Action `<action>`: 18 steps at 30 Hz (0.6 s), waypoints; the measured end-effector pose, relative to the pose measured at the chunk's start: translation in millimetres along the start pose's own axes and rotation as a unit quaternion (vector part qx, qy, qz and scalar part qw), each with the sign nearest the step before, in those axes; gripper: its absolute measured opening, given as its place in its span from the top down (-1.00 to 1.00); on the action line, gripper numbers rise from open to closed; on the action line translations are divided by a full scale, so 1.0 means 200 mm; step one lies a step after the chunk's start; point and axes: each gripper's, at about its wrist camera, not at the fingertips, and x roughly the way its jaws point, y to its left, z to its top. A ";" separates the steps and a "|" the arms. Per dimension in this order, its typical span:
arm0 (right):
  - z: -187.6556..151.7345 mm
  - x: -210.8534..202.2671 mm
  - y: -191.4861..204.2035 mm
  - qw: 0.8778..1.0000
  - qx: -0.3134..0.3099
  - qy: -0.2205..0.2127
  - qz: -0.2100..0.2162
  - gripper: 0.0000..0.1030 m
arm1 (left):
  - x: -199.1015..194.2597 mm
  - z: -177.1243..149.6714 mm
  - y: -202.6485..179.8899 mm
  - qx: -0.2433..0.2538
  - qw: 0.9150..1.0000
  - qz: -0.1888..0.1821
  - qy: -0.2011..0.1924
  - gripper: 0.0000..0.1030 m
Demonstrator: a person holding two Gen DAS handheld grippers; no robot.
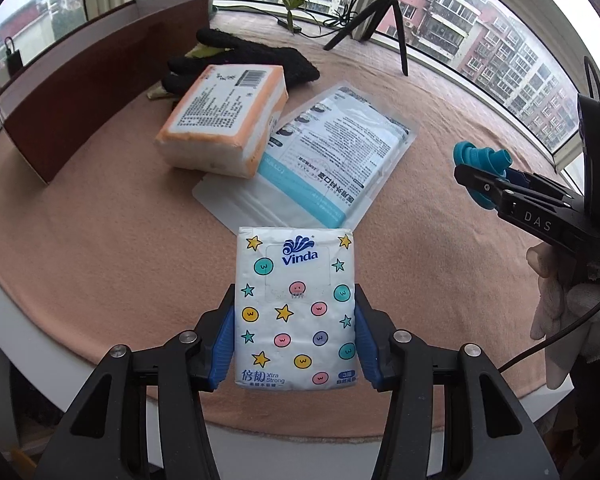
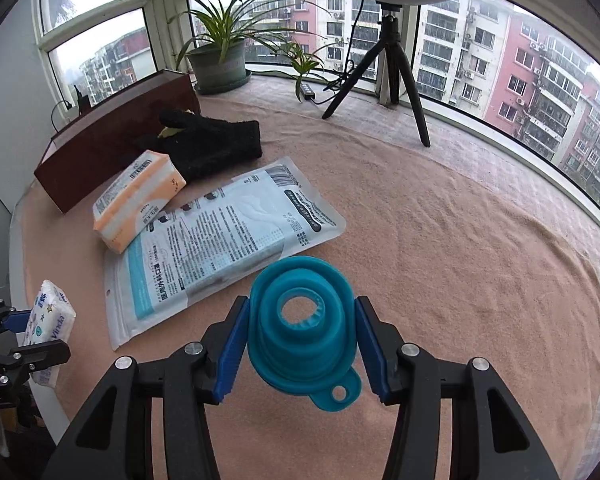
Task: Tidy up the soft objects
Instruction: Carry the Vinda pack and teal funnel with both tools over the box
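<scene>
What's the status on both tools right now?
Left tool gripping tissue pack. Right tool gripping blue funnel. Mask packet, orange tissue pack, black glove on cloth beside brown box.

I count two tissue packs: Vinda pack (image 1: 296,308) bottom centre, orange pack (image 1: 224,120) upper left. One mask pouch (image 1: 332,152), one black glove (image 1: 240,60), one teal funnel (image 2: 302,328), one brown box (image 1: 88,84), one tripod (image 2: 392,68), one potted plant (image 2: 220,56).

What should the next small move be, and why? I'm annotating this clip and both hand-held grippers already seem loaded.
Probably carry both items toward the brown box. The left hand-held gripper clamps the Vinda tissue pack and the right hand-held gripper clamps the teal funnel, both clear of the cloth, and the box stands open.
</scene>
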 end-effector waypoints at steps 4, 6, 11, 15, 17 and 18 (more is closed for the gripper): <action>0.09 -0.05 0.10 1.000 -0.003 -0.015 0.009 0.07 | -0.07 0.04 0.06 -0.002 1.000 -0.007 -0.015 0.02; 0.14 -0.08 0.17 1.000 -0.006 -0.025 0.012 0.07 | -0.09 0.07 0.09 0.001 1.000 -0.012 -0.019 0.02; 0.28 -0.10 0.34 0.999 -0.010 -0.038 0.023 0.07 | -0.14 0.14 0.23 0.002 0.999 -0.021 -0.030 0.02; 0.39 -0.10 0.49 0.998 -0.013 -0.047 0.025 0.07 | -0.18 0.23 0.36 0.005 0.999 -0.023 -0.040 0.02; 0.44 -0.08 0.56 0.998 -0.013 -0.048 0.028 0.07 | -0.22 0.27 0.43 0.014 0.999 -0.020 -0.048 0.02; 0.47 -0.08 0.59 0.998 -0.013 -0.049 0.029 0.07 | -0.23 0.29 0.46 0.015 0.998 -0.018 -0.054 0.02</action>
